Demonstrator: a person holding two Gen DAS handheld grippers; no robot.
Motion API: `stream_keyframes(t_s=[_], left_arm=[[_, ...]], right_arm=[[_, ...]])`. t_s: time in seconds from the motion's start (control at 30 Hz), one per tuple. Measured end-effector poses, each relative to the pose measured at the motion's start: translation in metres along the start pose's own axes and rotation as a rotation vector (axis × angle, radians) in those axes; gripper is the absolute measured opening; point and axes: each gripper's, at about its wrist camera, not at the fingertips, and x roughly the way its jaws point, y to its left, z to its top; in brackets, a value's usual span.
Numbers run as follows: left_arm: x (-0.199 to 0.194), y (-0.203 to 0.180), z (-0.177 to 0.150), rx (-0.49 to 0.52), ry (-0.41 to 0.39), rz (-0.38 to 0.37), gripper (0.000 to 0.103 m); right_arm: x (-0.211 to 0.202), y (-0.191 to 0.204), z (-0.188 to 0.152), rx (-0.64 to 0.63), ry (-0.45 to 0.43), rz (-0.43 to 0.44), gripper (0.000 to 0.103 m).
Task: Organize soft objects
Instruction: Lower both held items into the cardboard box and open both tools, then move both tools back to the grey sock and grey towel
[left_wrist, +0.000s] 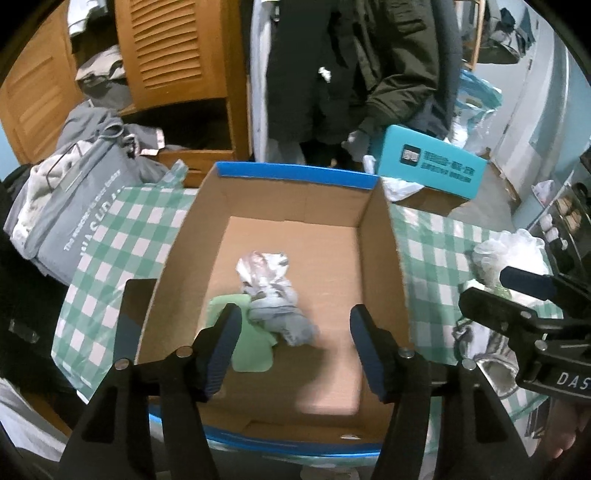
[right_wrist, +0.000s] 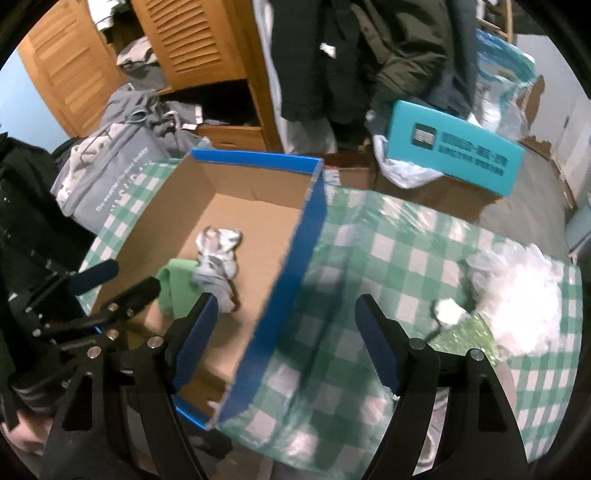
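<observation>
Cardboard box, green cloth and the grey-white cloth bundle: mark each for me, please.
cardboard box (left_wrist: 384, 258), left wrist view, on its right inner wall.
green cloth (left_wrist: 255, 350), left wrist view, on its flat lower part.
grey-white cloth bundle (left_wrist: 275, 295), left wrist view, on its middle.

A cardboard box (left_wrist: 384, 258) sits on the table (left_wrist: 110, 258), toward its left side. In the box, near its front-left corner, a bundled cloth (left_wrist: 273, 295) lies partly on a flat cloth (left_wrist: 255, 350). A bag (left_wrist: 85, 221) stands at the table's left edge. A fluffy bundle (right_wrist: 517, 295) lies near the right edge. Behind the table's far-right corner sits another box (left_wrist: 428, 166).
</observation>
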Motion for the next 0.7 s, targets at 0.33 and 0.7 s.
stream_keyframes(t_s=[0.33,0.7], left_arm=[[-0.002,-0.042,-0.003,0.070,0.002,-0.048,0.065],[-0.001,-0.104,-0.010,0.198,0.022,-0.080,0.066]], right_arm=[[-0.018,-0.053,-0.027,0.072,0.010,-0.082,0.077],[-0.036,-0.112,-0.056,0.188,0.018,-0.143,0.078]])
